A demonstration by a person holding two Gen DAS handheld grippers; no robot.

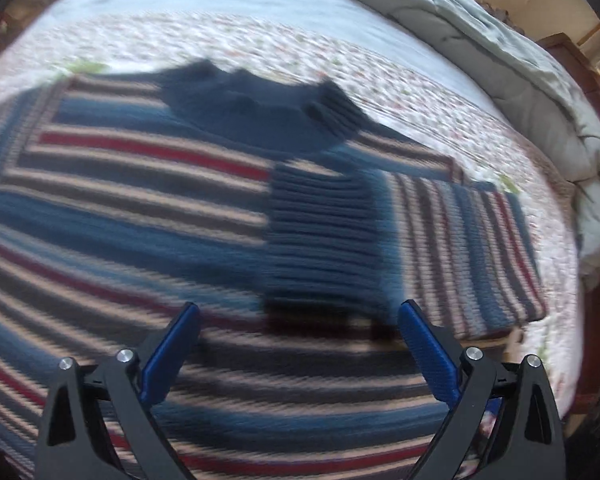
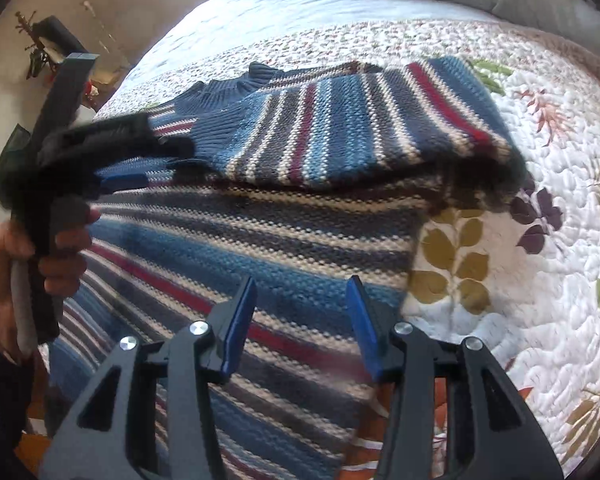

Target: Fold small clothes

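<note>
Both sleeves lie folded across the striped sweater (image 2: 260, 240); our left gripper (image 1: 298, 344) and right gripper (image 2: 302, 320) hang open, empty. Next, we'd pinch the near hem evenly.

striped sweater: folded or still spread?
Partly folded: the striped knit sweater has one sleeve side turned over its body; the rest lies flat.

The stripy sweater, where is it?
The striped sweater lies spread on the flowery quilt, filling both views, with one sleeve folded across its body.

Striped sweater (image 2: 260, 216) on quilted (floral) bed (image 2: 540, 208)
</note>
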